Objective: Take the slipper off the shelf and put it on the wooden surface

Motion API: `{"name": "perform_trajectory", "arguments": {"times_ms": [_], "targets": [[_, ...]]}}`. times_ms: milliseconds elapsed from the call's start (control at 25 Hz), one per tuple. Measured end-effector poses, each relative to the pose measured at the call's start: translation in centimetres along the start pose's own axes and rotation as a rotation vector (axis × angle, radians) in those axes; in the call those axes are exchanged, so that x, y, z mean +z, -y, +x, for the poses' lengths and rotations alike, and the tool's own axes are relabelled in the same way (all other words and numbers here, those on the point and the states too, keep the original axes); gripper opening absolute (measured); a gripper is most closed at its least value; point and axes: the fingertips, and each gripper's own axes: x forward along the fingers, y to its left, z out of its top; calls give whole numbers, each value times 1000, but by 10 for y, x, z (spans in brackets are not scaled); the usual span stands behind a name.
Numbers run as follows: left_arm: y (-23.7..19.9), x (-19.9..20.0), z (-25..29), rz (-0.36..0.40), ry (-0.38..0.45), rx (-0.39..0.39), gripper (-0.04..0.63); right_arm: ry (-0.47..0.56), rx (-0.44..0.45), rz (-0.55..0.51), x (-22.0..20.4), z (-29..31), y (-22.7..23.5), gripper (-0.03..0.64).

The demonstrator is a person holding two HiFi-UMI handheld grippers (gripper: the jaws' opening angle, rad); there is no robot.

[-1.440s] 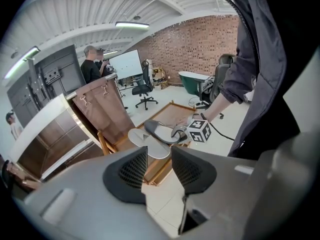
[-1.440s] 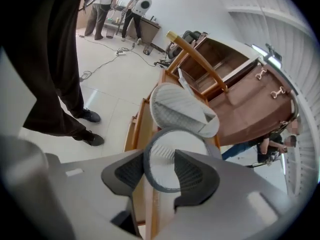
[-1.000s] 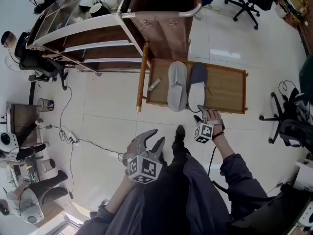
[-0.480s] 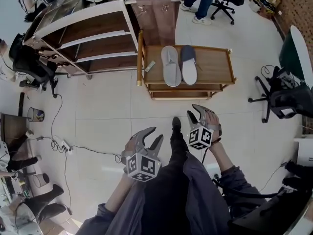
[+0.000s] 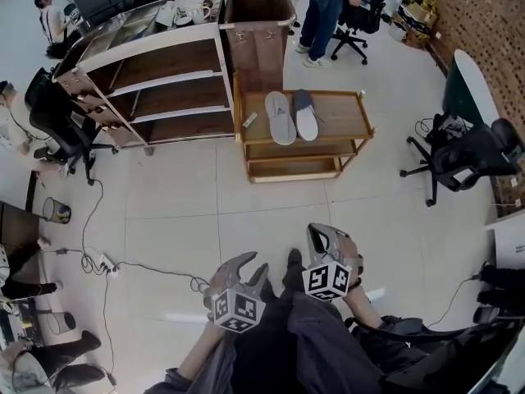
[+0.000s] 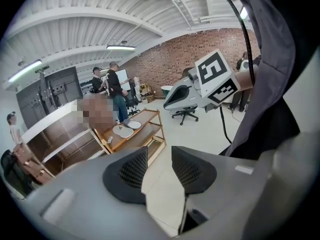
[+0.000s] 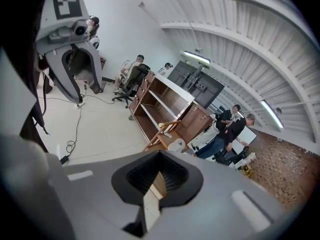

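Two slippers, the pale slipper (image 5: 279,118) and the dark slipper (image 5: 305,114), lie on the far wooden cart (image 5: 340,120), and you have stepped well back, right tongs (image 5: 317,233) pressed together on nothing, left tongs (image 5: 253,263) spread and empty, so the job looks done.

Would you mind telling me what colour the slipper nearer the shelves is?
The slipper is light grey, clearest in the head view.

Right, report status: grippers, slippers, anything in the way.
Left gripper open, empty. Right gripper shut, empty. Both slippers on wooden cart. Person standing beyond cart.
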Motion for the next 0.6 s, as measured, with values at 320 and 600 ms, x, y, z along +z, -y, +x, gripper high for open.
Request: {"name": "perform_trajectory", "arguments": {"times_ms": [320,600], "targets": [[23,7,-18,7,30,11,169,-6,-79,8,-2,-51,-1,2],[41,20,-20,47,54,4,167,-16,-149,12,-11,-77,17,0]]}}
